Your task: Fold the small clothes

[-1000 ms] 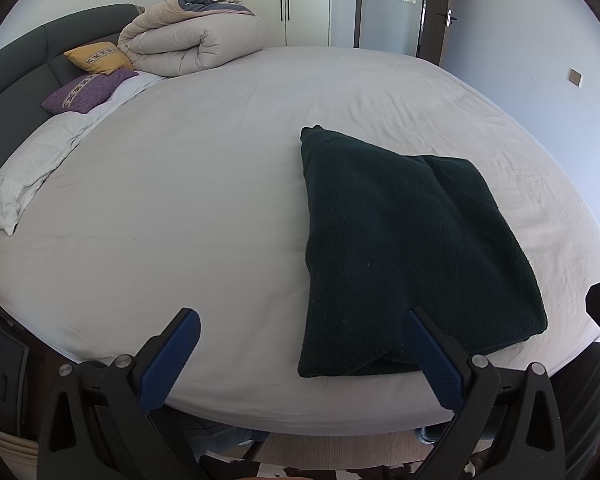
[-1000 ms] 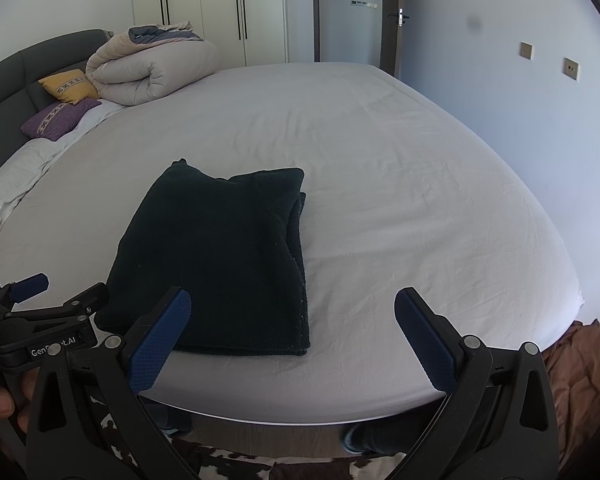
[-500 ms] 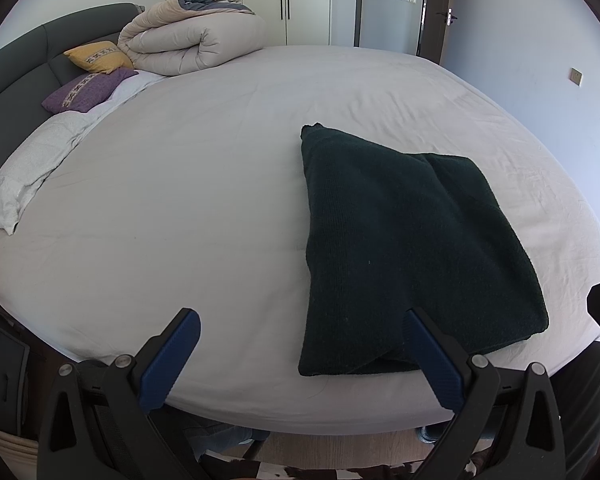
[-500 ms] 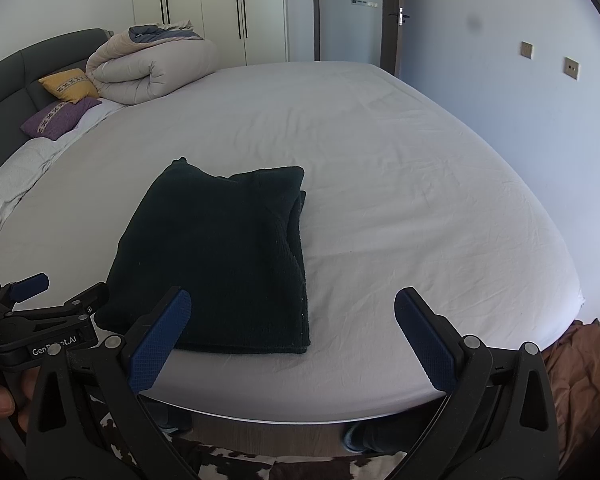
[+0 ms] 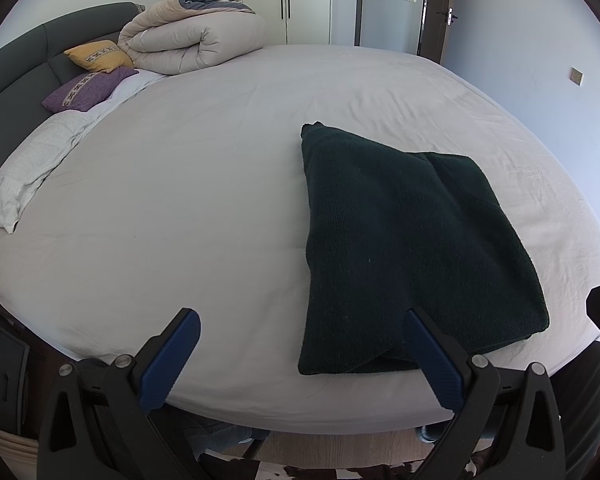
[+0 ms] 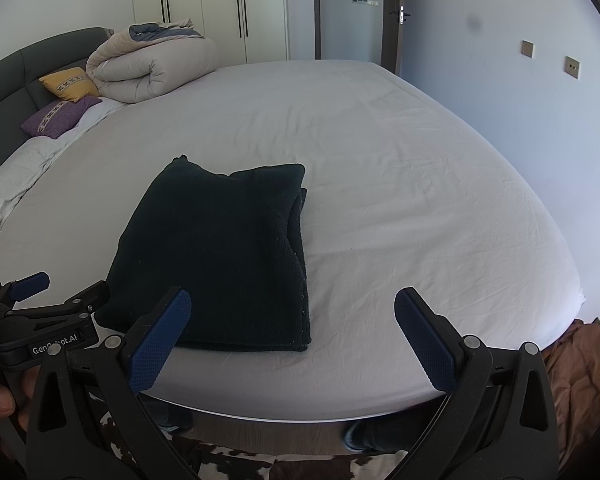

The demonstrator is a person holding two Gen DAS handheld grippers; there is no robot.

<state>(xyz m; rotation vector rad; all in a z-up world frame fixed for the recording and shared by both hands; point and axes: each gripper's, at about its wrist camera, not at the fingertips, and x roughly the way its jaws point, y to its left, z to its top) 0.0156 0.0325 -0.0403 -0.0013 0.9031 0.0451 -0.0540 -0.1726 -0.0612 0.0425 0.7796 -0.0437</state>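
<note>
A dark green knitted garment (image 5: 408,240) lies folded into a flat rectangle on the white bed sheet (image 5: 180,200), near the bed's front edge. It also shows in the right wrist view (image 6: 220,248). My left gripper (image 5: 300,354) is open and empty, held just off the front edge of the bed, its right finger over the garment's near corner. My right gripper (image 6: 292,340) is open and empty, to the right of the garment's near edge. The left gripper's body (image 6: 40,328) shows at the right wrist view's left edge.
A rolled beige duvet (image 5: 192,40), a yellow cushion (image 5: 98,54) and a purple cushion (image 5: 86,88) sit by the dark headboard (image 5: 16,60). A white pillow (image 5: 32,168) lies at the left. A brown cloth (image 6: 576,360) hangs right of the bed.
</note>
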